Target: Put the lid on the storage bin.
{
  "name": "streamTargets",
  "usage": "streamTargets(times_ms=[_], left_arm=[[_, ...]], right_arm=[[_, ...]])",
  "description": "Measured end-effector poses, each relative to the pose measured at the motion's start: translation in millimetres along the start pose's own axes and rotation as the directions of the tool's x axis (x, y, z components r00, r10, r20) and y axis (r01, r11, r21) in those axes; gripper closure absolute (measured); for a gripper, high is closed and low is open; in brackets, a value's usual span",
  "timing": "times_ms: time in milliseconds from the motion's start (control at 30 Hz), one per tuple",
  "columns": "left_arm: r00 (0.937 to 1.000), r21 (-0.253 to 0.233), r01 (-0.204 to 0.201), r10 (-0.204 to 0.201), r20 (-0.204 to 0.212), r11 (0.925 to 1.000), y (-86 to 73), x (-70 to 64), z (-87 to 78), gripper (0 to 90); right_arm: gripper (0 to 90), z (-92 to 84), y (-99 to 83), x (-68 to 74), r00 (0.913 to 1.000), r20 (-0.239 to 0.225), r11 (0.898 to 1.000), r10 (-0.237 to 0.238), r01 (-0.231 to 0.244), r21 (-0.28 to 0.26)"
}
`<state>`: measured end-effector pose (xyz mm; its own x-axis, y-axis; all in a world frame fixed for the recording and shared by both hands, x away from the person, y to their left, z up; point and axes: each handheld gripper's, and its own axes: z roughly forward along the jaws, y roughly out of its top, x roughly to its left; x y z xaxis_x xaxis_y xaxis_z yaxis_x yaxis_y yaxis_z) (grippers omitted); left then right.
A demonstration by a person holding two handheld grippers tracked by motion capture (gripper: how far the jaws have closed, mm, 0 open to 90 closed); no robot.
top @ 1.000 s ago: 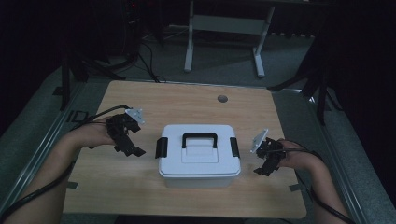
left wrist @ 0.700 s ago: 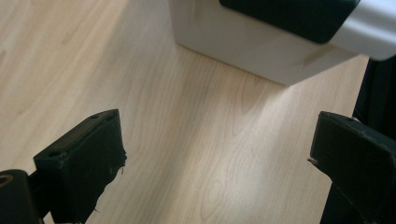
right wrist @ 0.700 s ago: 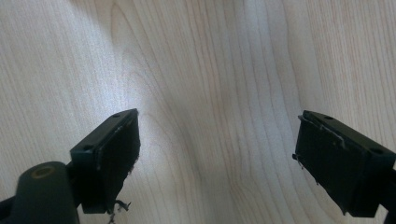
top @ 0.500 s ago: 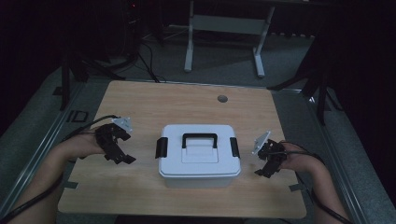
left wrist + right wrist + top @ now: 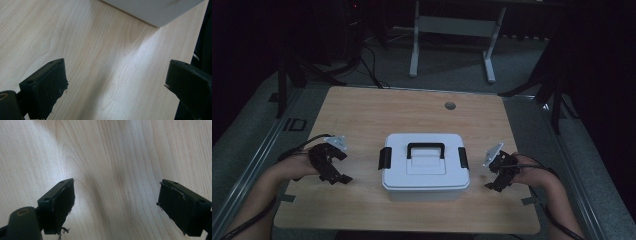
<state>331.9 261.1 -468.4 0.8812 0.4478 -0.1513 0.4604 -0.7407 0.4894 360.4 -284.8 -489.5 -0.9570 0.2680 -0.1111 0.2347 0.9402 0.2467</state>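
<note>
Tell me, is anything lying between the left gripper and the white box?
No. In the high view, bare wooden table separates the left gripper from the white box.

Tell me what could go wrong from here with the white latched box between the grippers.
1. Both black side latches look shut; lifting the lid by its black handle first would likely raise the whole white storage box.
2. The left gripper and right gripper are open and off to the sides; closing in unevenly could push the box across the wooden table.
3. The box sits toward the table's near edge, so a pull toward the person might slide it off.
</note>
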Motion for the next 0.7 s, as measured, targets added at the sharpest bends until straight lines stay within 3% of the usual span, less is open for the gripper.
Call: streamTargets(times_ms=[267, 700], left_arm=[[0.9993, -0.045, 0.032, -0.031, 0.022, 0.9985, -22.7, 0.1, 4.8, 2.7], [0.9976, -0.008, 0.068, -0.068, -0.015, 0.9977, -59.2, -0.1, 10.9, 2.8]], right_arm=[[13.7, 6.7, -6.9, -0.1, 0.9997, -0.002, 1.0, 0.022, -0.022, 0.008], [13.2, 13.3, -18.1, 2.5, 0.9965, -0.014, 0.996, 0.082, -0.083, -0.029]])
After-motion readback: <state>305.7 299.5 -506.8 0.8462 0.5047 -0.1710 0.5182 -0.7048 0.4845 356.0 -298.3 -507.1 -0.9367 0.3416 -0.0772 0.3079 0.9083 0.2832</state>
